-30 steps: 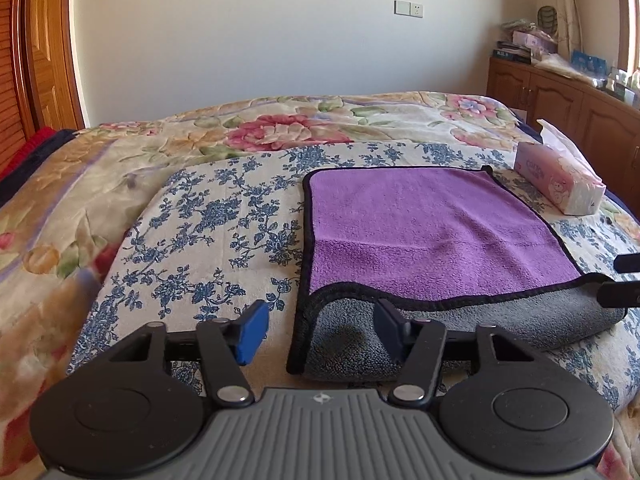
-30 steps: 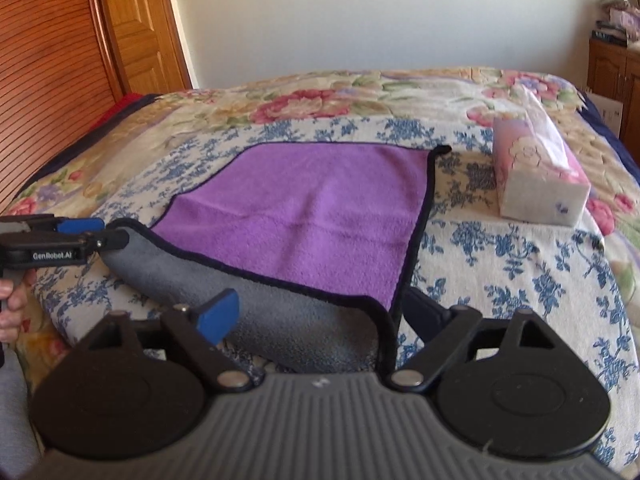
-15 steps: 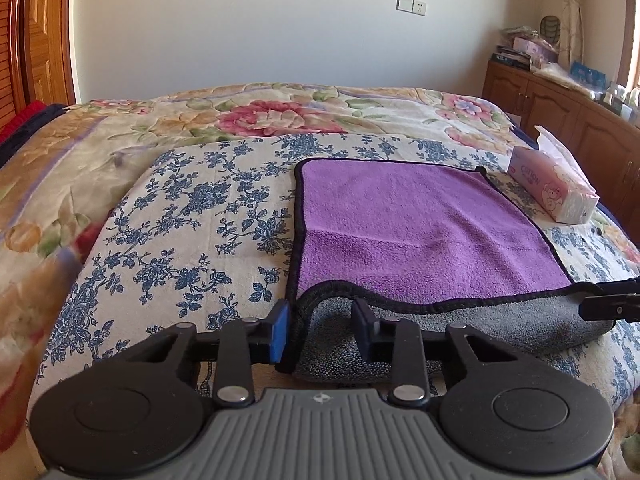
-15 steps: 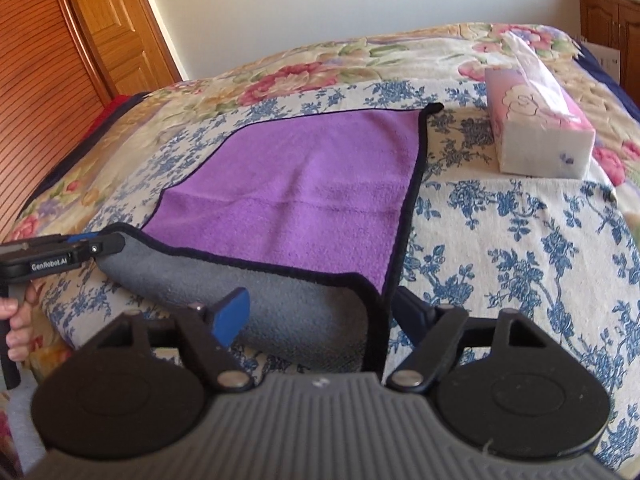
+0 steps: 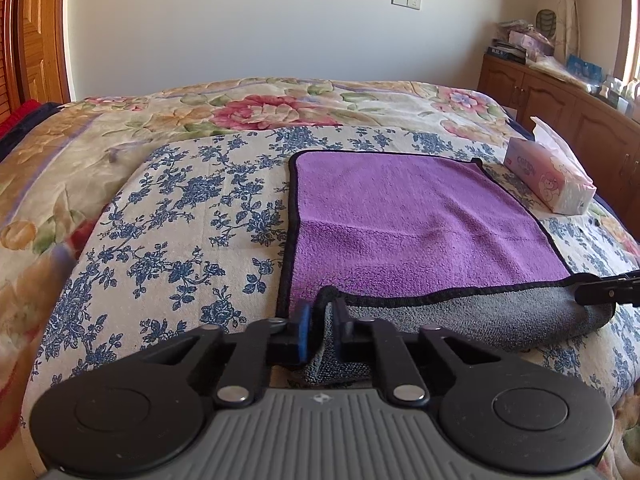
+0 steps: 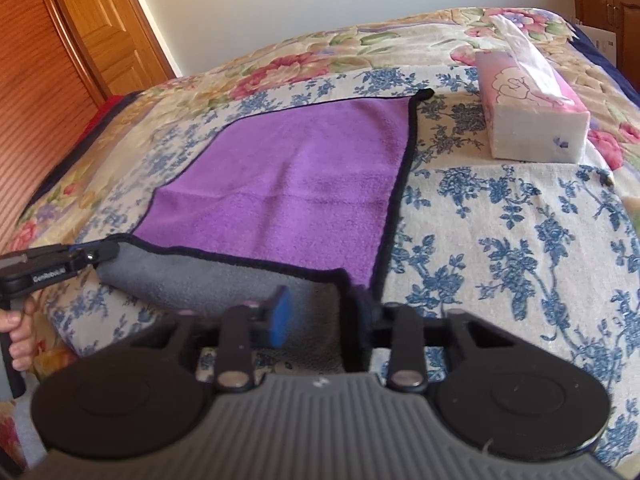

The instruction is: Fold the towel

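A purple towel point(image 5: 400, 220) with a black hem and a grey underside lies on the bed; its near edge is turned over and shows grey point(image 5: 480, 316). My left gripper point(image 5: 322, 332) is shut on the towel's near left corner. My right gripper point(image 6: 320, 320) straddles the near right corner with its jaws partly closed and a gap still showing. In the right wrist view the towel point(image 6: 304, 176) spreads ahead and the left gripper point(image 6: 104, 252) shows at the far left. The right gripper's tip point(image 5: 608, 286) shows at the right edge of the left wrist view.
A pink tissue box point(image 5: 548, 184) stands on the bed right of the towel, also in the right wrist view point(image 6: 528, 108). The bed has a blue-flowered cover point(image 5: 180, 220). Wooden cabinets point(image 5: 568, 120) stand at right, a wooden door point(image 6: 80, 40) at left.
My left gripper closed from wide open onto the towel's left corner. My right gripper moved in and narrowed around the right corner. Both tilted down toward the towel.
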